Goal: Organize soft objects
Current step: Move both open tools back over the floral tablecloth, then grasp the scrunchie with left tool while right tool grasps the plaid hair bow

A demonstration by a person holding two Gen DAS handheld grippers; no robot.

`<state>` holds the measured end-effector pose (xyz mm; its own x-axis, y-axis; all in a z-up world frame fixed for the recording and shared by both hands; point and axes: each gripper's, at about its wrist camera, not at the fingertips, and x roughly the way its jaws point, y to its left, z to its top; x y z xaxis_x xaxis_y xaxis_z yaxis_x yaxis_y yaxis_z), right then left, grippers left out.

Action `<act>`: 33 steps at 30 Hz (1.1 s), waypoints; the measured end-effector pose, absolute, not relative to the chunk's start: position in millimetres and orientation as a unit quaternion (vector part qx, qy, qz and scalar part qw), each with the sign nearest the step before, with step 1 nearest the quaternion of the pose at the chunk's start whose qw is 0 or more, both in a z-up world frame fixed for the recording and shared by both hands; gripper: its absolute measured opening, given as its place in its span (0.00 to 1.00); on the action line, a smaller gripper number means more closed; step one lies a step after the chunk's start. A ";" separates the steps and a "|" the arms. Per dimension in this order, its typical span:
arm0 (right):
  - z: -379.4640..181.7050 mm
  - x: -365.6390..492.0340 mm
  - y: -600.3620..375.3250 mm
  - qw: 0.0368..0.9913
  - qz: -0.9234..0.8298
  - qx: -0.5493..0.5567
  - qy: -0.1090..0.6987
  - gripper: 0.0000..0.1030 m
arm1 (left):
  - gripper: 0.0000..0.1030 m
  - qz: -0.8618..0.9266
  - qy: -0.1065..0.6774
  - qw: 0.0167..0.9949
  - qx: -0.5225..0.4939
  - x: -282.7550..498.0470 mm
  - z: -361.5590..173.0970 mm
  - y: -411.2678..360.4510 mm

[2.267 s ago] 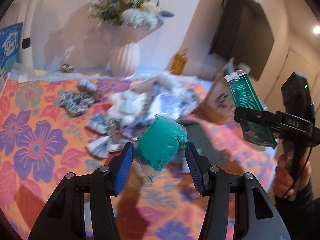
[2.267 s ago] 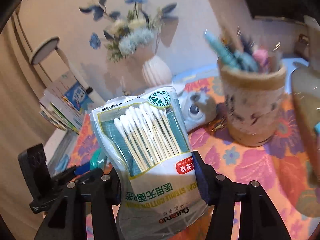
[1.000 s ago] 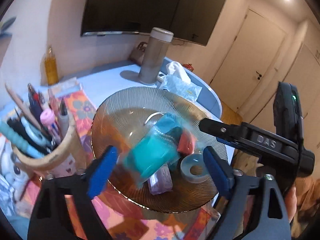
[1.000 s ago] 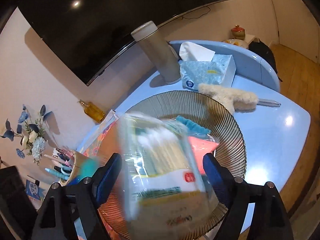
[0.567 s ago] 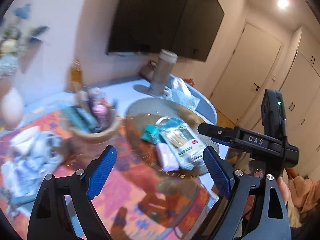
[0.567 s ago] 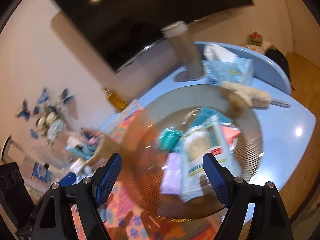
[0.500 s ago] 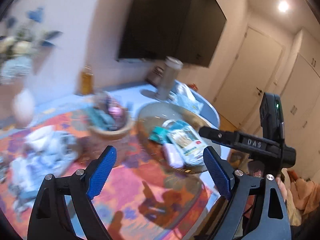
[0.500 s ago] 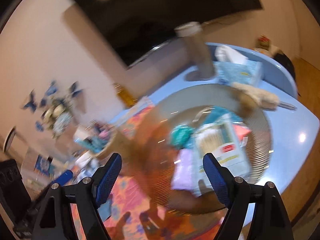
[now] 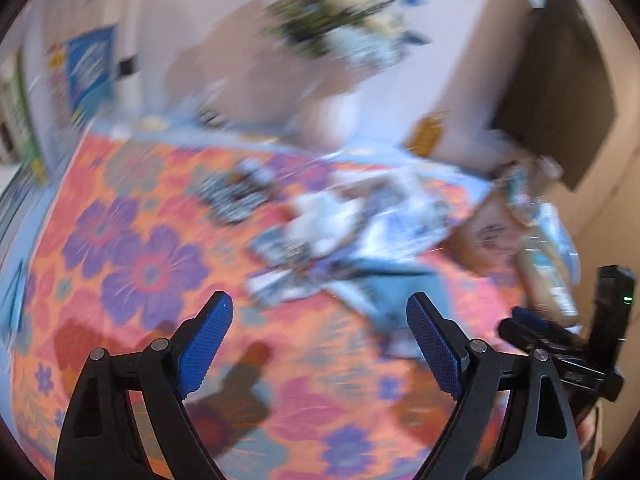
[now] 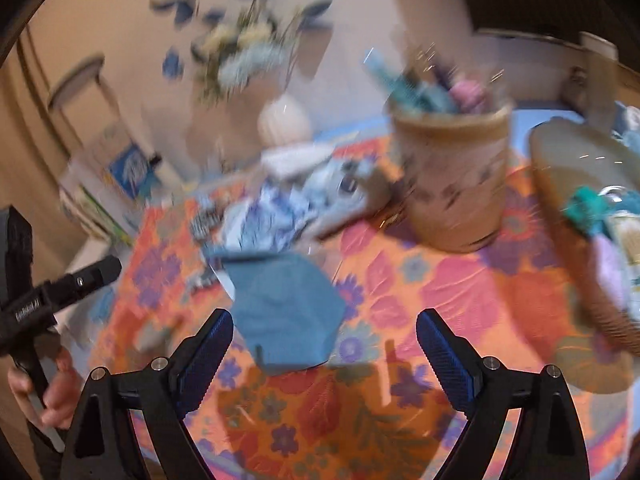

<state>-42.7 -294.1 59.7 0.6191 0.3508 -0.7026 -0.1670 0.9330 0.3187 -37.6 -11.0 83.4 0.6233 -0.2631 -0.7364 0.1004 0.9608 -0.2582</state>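
Both views are motion-blurred. My left gripper (image 9: 320,312) is open and empty above the floral tablecloth (image 9: 132,248), facing a pile of blue-and-white soft items (image 9: 344,224). My right gripper (image 10: 324,332) is open and empty, just in front of a flat blue packet (image 10: 286,312) lying on the cloth. The blue-and-white pile (image 10: 272,212) lies beyond that packet. The brown ribbed bowl (image 10: 560,200) at the right edge holds a teal pack (image 10: 588,208), a lilac pack (image 10: 610,264) and a cotton-swab bag (image 10: 628,236).
A pen cup (image 10: 452,184) stands between the pile and the bowl. A white vase with flowers (image 10: 282,120) stands at the back, with books (image 10: 120,184) at left. The other gripper shows at the right edge of the left wrist view (image 9: 560,344).
Both grippers let go of their packs over the bowl and now stand open and empty. Both have swung left, from the bowl back toward the pile on the floral cloth.
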 end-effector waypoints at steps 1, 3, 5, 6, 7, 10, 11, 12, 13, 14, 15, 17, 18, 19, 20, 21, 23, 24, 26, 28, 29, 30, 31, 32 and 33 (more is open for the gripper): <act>50.8 -38.5 -289.0 0.894 0.140 0.102 0.412 0.89 | 0.85 -0.090 0.426 0.896 -0.092 -35.7 73.6 -8.0; 39.1 -36.3 -286.3 0.897 0.130 0.092 0.411 0.90 | 0.85 -0.071 0.434 0.895 -0.080 -30.5 51.0 -2.2; 29.6 -30.3 -286.2 0.897 0.120 0.094 0.414 0.90 | 0.85 -0.068 0.439 0.893 -0.078 -26.6 36.4 -0.1; 26.4 -27.6 -287.8 0.895 0.118 0.099 0.418 0.90 | 0.85 -0.069 0.440 0.892 -0.081 -25.6 30.1 1.8; 23.0 -25.0 -290.6 0.891 0.119 0.107 0.424 0.90 | 0.85 -0.068 0.442 0.890 -0.087 -23.7 23.4 2.8; 20.1 -23.3 -296.9 0.889 0.122 0.124 0.424 0.90 | 0.86 -0.062 0.446 0.889 -0.088 -19.7 16.8 1.7; 18.4 -23.9 -300.7 0.887 0.122 0.133 0.425 0.90 | 0.86 -0.064 0.440 0.891 -0.085 -20.5 18.4 0.5; 17.1 -24.1 -302.7 0.886 0.123 0.139 0.425 0.90 | 0.86 -0.062 0.447 0.889 -0.083 -20.0 16.0 -0.4; 17.9 -25.4 -303.4 0.886 0.124 0.141 0.423 0.90 | 0.85 -0.059 0.453 0.886 -0.081 -19.4 14.4 -1.0; 18.4 -26.2 -303.8 0.887 0.125 0.142 0.422 0.90 | 0.86 -0.057 0.449 0.888 -0.079 -20.4 14.9 -1.3; 18.3 -26.2 -303.4 0.887 0.124 0.141 0.422 0.90 | 0.86 -0.058 0.447 0.889 -0.079 -21.2 15.0 -1.7; 18.7 -26.3 -301.1 0.888 0.122 0.133 0.424 0.91 | 0.85 -0.059 0.448 0.889 -0.080 -21.0 14.2 -1.2; 18.6 -25.9 -299.2 0.888 0.122 0.128 0.425 0.92 | 0.85 -0.060 0.447 0.889 -0.082 -20.9 14.4 -1.0; 18.7 -25.6 -296.7 0.888 0.121 0.122 0.426 0.93 | 0.85 -0.060 0.446 0.889 -0.084 -20.9 14.6 -0.7; 18.9 -25.8 -295.2 0.888 0.120 0.117 0.427 0.94 | 0.86 -0.061 0.446 0.889 -0.086 -21.0 13.7 0.6; 19.1 -26.0 -294.2 0.889 0.119 0.113 0.428 0.94 | 0.86 -0.063 0.445 0.889 -0.090 -21.2 13.4 2.0; 19.6 -25.8 -294.9 0.888 0.120 0.116 0.428 0.94 | 0.85 -0.065 0.444 0.888 -0.095 -22.3 13.1 3.6; 20.0 -25.6 -295.6 0.888 0.120 0.119 0.428 0.94 | 0.85 -0.069 0.444 0.888 -0.099 -22.8 13.4 4.8; 22.6 -25.0 -296.1 0.886 0.118 0.125 0.431 0.94 | 0.85 -0.074 0.448 0.885 -0.108 -22.1 14.5 8.2; 28.8 -25.2 -293.5 0.884 0.123 0.129 0.431 0.94 | 0.85 -0.078 0.454 0.881 -0.108 -20.6 18.2 10.6; 36.9 -25.3 -288.8 0.884 0.135 0.131 0.427 0.94 | 0.85 -0.079 0.453 0.882 -0.105 -18.6 24.4 12.9; 43.7 -25.9 -284.7 0.885 0.144 0.129 0.423 0.93 | 0.85 -0.079 0.448 0.884 -0.102 -16.1 31.2 15.1; 51.8 -26.2 -279.1 0.887 0.152 0.125 0.418 0.94 | 0.85 -0.079 0.442 0.888 -0.099 -13.1 39.9 18.2; 64.0 -26.0 -267.9 0.891 0.161 0.115 0.409 0.93 | 0.85 -0.078 0.433 0.893 -0.097 -9.4 49.4 21.6; 71.8 -25.5 -258.4 0.893 0.166 0.108 0.404 0.94 | 0.85 -0.079 0.422 0.898 -0.098 -1.0 62.4 27.3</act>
